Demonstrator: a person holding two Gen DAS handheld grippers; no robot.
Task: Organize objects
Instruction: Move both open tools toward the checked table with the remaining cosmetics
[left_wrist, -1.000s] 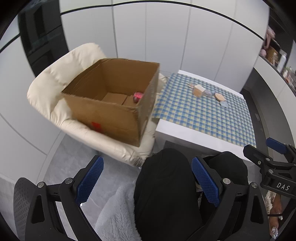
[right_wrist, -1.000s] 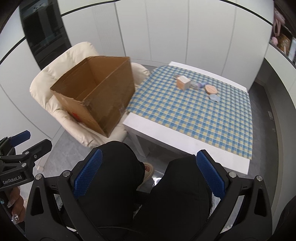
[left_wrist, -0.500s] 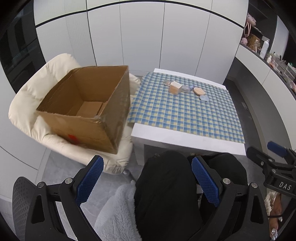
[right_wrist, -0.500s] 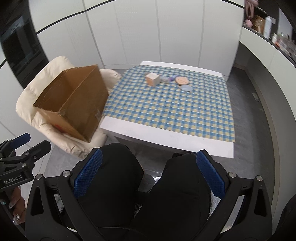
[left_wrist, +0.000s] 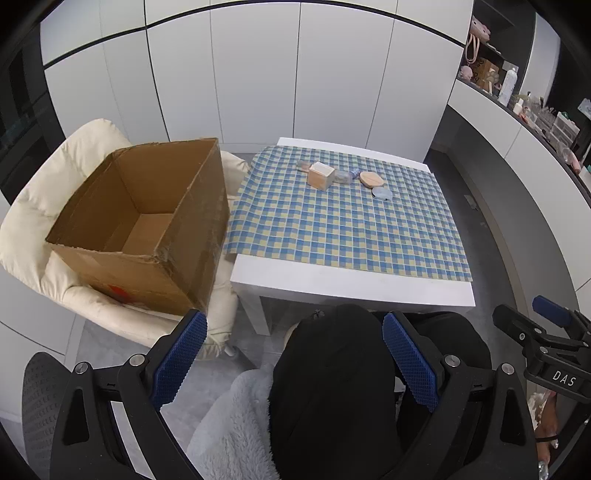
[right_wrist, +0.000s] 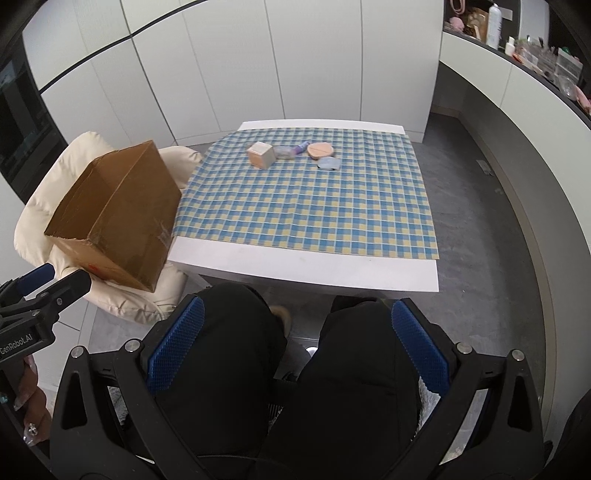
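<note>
An open cardboard box (left_wrist: 147, 225) sits on a cream armchair (left_wrist: 44, 192), left of a white table (left_wrist: 351, 280) with a blue checked cloth. At the cloth's far side lie a small wooden cube box (left_wrist: 321, 176), a clear jar (left_wrist: 343, 176), a round tan piece (left_wrist: 371, 180) and a pale blue lid (left_wrist: 382, 192). The same group shows in the right wrist view: cube (right_wrist: 261, 155), tan piece (right_wrist: 320, 149), blue lid (right_wrist: 329, 163). My left gripper (left_wrist: 291, 358) and right gripper (right_wrist: 291, 343) are open and empty, held low over the person's black-clad knees, well short of the table.
White cabinet doors line the back wall. A dark counter with bottles and clutter (left_wrist: 524, 99) runs along the right. A grey fluffy blanket (left_wrist: 236, 424) lies on the lap. Grey floor (right_wrist: 491, 258) lies right of the table.
Both cameras have swung right and tilted up: the box and armchair slid left in view and the table moved to centre. The red item seen earlier inside the box is out of sight.
</note>
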